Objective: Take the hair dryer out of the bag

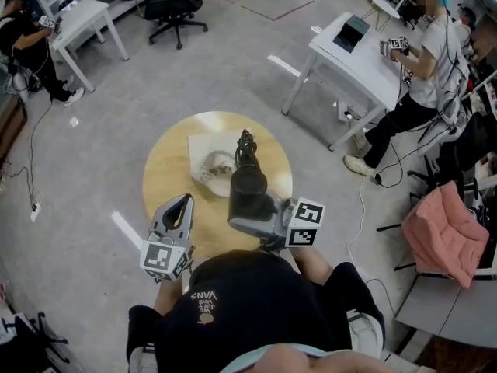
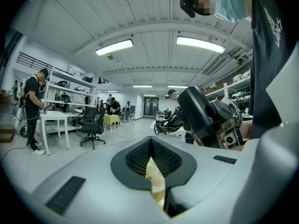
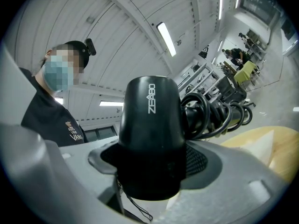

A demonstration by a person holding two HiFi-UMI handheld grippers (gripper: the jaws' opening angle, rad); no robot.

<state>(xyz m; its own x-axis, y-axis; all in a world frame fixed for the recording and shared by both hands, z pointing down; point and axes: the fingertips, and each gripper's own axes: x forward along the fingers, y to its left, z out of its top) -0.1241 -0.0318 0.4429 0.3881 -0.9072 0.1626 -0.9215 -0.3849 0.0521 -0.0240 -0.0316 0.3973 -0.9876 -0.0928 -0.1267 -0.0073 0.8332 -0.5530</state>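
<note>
Right gripper (image 3: 149,169) jaws are clamped on the black hair dryer (image 3: 149,120), its coiled cord (image 3: 212,111) trailing beyond. Left gripper (image 2: 150,148) jaws are pressed together. Only the head view shows the dryer outside the crumpled white bag (image 1: 211,165), over the round table (image 1: 167,181).

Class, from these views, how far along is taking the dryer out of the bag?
Done: the dryer is out of the bag, which lies on the table. In hand: the right claw grips the dryer. Left: likely only setting it down; the left claw is shut, empty.
</note>
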